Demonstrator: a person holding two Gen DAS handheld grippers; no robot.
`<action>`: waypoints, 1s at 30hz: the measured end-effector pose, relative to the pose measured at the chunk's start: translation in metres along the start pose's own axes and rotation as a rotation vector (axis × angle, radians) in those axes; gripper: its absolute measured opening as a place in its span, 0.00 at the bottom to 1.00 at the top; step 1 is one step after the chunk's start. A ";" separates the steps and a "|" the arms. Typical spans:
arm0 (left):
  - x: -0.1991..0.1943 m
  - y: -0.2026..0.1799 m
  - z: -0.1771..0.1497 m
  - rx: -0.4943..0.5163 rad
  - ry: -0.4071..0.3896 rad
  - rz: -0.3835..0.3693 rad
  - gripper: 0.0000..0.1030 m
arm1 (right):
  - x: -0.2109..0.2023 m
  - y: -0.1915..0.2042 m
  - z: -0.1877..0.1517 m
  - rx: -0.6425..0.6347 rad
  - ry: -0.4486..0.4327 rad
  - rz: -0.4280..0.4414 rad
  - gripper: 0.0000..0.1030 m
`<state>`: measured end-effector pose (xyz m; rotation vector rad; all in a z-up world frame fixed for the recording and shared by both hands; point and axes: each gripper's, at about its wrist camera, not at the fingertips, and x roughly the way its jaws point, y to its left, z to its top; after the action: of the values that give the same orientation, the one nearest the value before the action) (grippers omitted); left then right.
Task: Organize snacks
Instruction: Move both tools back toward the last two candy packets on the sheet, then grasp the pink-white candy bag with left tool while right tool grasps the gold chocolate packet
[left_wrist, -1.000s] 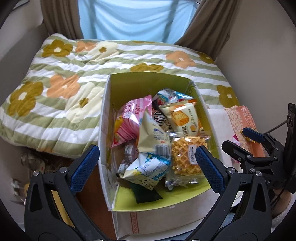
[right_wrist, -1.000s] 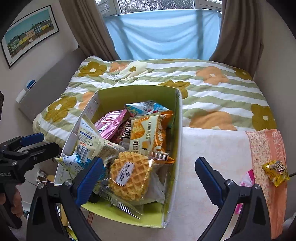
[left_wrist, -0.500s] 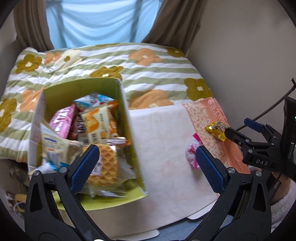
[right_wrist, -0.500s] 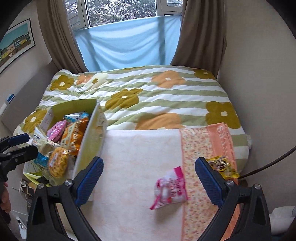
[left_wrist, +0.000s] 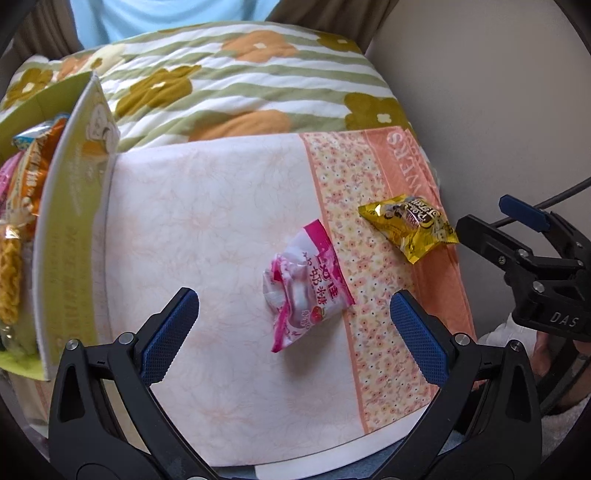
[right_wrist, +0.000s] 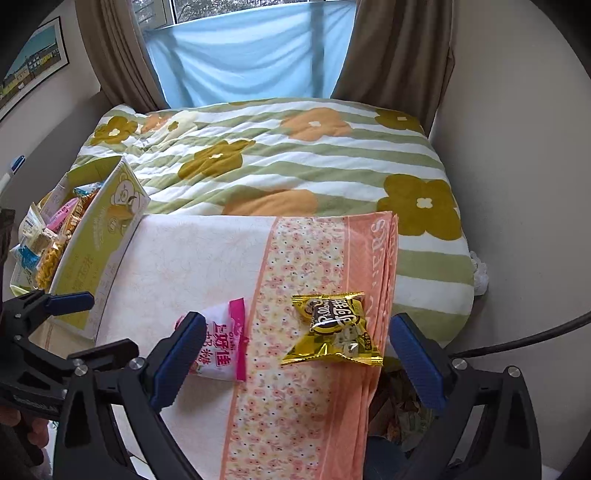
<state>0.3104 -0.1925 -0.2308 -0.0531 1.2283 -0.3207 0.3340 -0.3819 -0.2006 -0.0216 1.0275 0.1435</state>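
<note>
A pink and white candy packet (left_wrist: 306, 284) (right_wrist: 221, 343) lies on the pale cloth, just ahead of my open left gripper (left_wrist: 293, 332). A yellow snack packet (left_wrist: 410, 227) (right_wrist: 334, 328) rests on the orange flowered band, between and slightly ahead of the fingers of my open right gripper (right_wrist: 297, 354). Neither gripper holds anything. The green cardboard box (left_wrist: 70, 206) (right_wrist: 96, 240), filled with several snack packets, stands at the left. The right gripper (left_wrist: 521, 251) shows at the right of the left wrist view, and the left gripper (right_wrist: 55, 306) at the left of the right wrist view.
A pale cloth with an orange flowered band (right_wrist: 303, 266) covers the surface. Behind it lies a quilt (right_wrist: 280, 155) with green stripes and flowers. A wall (left_wrist: 498, 92) runs close on the right; curtains (right_wrist: 391, 51) and a window are at the back. A black cable (right_wrist: 517, 336) hangs at right.
Both views have swung right, from over the green box to the cloth. The two loose packets now sit close in front of the grippers, and the box has slid to the left edge.
</note>
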 end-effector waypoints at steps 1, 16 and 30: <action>0.009 -0.004 -0.001 -0.003 0.013 0.003 1.00 | 0.003 -0.004 -0.001 -0.004 0.009 0.002 0.96; 0.111 -0.024 -0.012 0.051 0.136 0.046 1.00 | 0.059 -0.032 -0.016 0.021 0.125 -0.033 0.96; 0.119 -0.033 -0.011 0.177 0.072 0.139 0.89 | 0.083 -0.014 -0.007 -0.120 0.128 -0.087 0.91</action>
<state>0.3286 -0.2545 -0.3366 0.1970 1.2628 -0.3114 0.3719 -0.3872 -0.2753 -0.1866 1.1423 0.1255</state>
